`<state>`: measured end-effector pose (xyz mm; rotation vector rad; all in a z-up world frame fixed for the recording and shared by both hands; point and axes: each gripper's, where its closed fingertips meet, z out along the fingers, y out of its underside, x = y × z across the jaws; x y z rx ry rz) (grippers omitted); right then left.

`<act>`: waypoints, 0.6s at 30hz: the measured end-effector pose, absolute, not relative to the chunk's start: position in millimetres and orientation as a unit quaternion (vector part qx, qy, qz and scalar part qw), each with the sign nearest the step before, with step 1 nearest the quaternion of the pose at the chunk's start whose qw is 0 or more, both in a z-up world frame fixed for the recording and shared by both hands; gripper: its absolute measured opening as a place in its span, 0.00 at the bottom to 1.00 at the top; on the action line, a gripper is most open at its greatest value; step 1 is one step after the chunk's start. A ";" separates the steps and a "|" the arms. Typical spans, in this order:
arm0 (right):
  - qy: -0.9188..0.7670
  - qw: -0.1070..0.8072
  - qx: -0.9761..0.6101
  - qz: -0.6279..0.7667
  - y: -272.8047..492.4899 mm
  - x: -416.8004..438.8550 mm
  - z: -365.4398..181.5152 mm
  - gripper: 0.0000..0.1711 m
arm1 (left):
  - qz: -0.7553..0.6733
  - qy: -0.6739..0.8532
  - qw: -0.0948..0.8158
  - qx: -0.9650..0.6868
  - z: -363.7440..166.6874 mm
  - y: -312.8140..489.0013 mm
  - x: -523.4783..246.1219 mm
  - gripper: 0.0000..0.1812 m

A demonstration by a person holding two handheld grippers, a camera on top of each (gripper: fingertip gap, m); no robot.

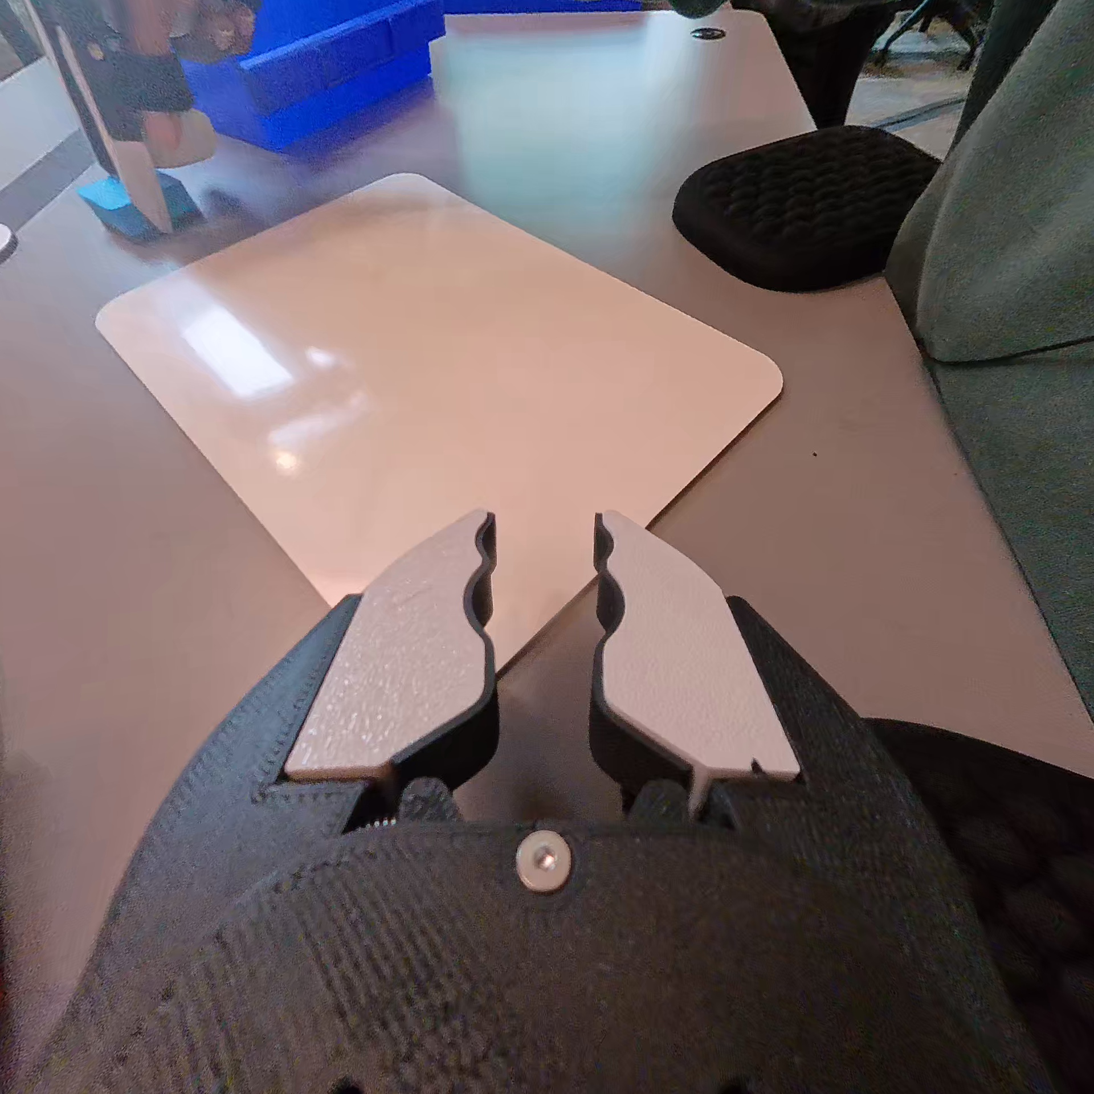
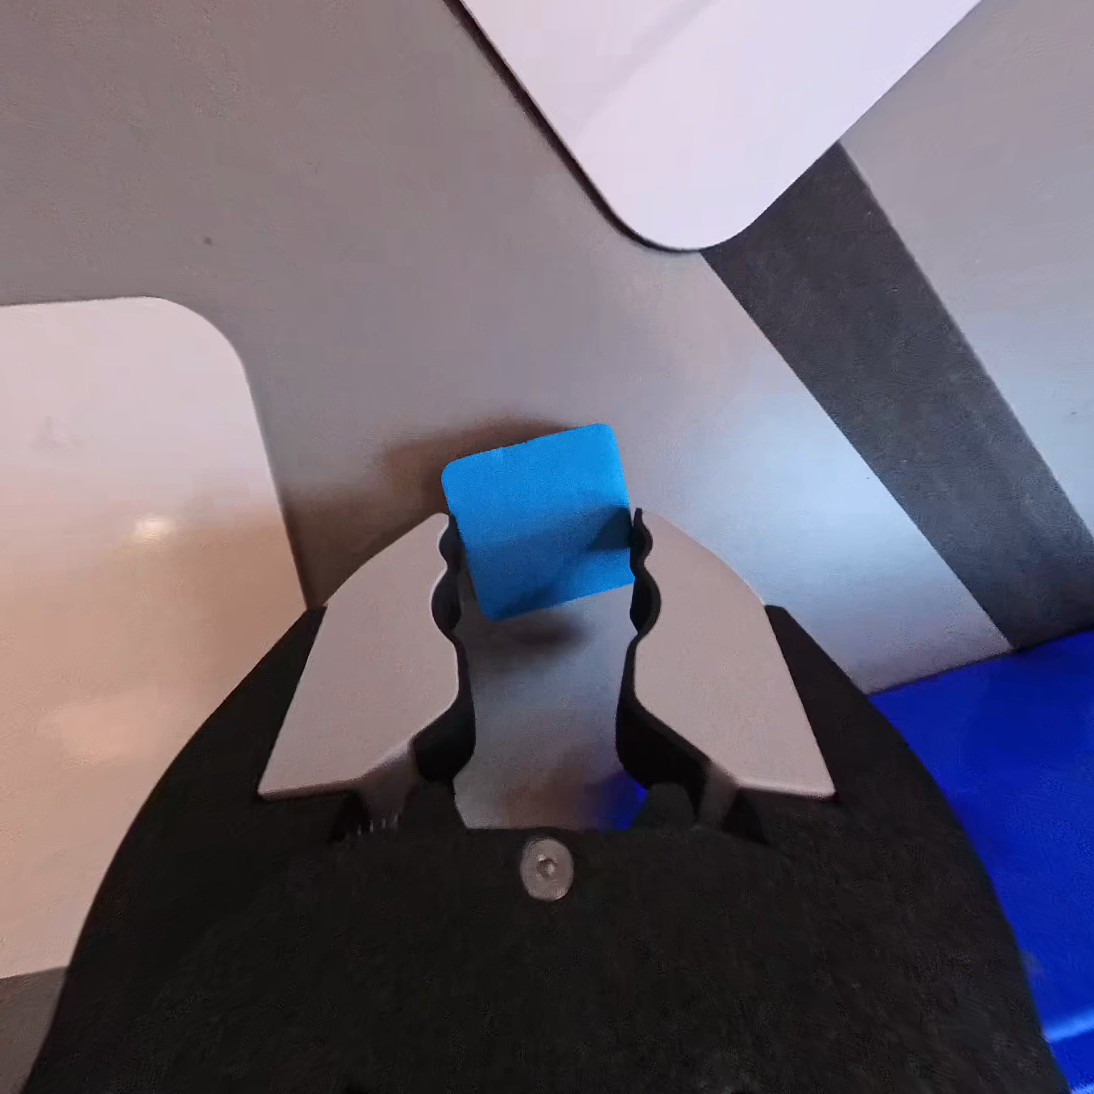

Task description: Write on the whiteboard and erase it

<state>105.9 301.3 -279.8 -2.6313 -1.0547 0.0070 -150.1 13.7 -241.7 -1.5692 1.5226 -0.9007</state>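
Your left gripper hovers over the near corner of the glossy white rounded-corner whiteboard, jaws parted and empty. The whiteboard lies flat on the beige table, and its surface looks blank. Beyond the whiteboard's far left corner, your right gripper stands point-down over the small blue square eraser block, fingers spread either side of it; you cannot tell whether they touch it. A blue plastic bin sits behind the whiteboard.
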 end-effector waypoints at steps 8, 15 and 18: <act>-0.494 0.302 -0.809 0.103 271.9 9.7 -209.3 0.45 | -0.345 0.558 0.417 -0.629 -233.1 36.8 -158.6 0.25; -0.681 0.288 -0.635 0.225 210.0 -154.3 -239.4 0.41 | -0.325 0.521 0.464 -0.638 -223.4 62.0 -174.7 0.23; -0.703 0.273 -0.611 0.241 217.7 -190.7 -258.5 0.38 | -0.325 0.509 0.478 -0.638 -219.0 68.1 -179.3 0.23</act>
